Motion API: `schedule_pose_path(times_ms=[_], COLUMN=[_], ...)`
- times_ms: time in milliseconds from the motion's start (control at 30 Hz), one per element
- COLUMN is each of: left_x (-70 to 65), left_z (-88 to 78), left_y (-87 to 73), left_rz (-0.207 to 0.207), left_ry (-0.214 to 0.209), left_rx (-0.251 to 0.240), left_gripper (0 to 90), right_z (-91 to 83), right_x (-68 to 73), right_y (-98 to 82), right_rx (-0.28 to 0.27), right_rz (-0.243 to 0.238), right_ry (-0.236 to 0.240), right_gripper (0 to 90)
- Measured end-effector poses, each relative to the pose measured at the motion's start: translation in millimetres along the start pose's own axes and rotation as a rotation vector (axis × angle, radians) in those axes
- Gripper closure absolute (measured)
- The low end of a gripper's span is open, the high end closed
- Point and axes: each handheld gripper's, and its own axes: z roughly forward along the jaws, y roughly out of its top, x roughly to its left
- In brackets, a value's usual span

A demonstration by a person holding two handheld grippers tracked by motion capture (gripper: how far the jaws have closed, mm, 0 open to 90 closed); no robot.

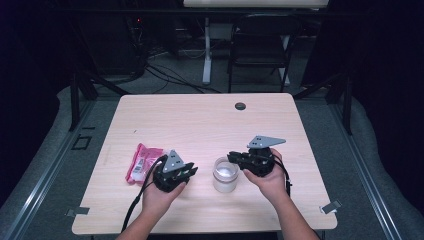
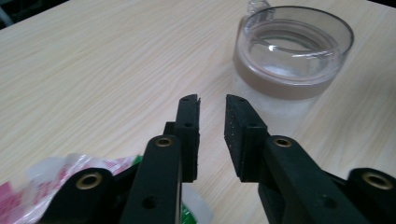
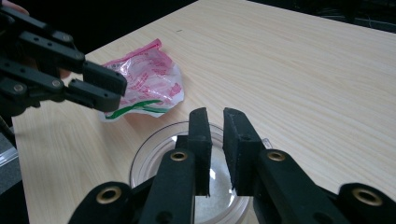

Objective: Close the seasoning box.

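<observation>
Both hand-held grippers slightly open, empty: left hand-held gripper [image 2: 211, 100], right hand-held gripper [image 3: 215, 114]. Steady the jar [image 1: 224, 173]. Then pinch the packet [image 1: 142, 161] by one edge

- Clear plastic jar [image 1: 224, 174]: round, wide-mouthed, no lid on it; stands upright on the table [image 1: 200, 120], near the front edge, slightly right of centre. Whitish band round its lower wall; inside looks empty.
- Pink-and-white plastic packet [image 1: 142, 162]: crinkled, with red print and a green stripe; lies flat, left of the jar and well apart from it, towards the front-left corner.
</observation>
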Motion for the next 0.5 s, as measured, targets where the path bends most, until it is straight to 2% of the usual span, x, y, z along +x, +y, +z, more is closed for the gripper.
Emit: schedule_pose_path(times_ms=[200,400,500], left_x=[19.1,37.6,45.0], left_z=[-18.4,-33.2,-39.6], left_y=[-8.6,-25.0,-33.6], left_rz=[-0.040,-0.090,-0.098], left_ry=[0.036,0.086,0.099], left_rx=[-0.016,-0.026,-0.025], left_gripper=[65.7,56.9,54.6], right_z=[-1.9,-3.0,-3.5], right_x=[-0.4,-1.0,-2.2], right_y=[0.5,0.7,0.7], right_rx=[-0.011,-0.020,-0.018], right_rz=[0.003,0.007,0.007], right_ry=[0.002,-0.002,-0.008], right_gripper=[77.1,73.1,69.9])
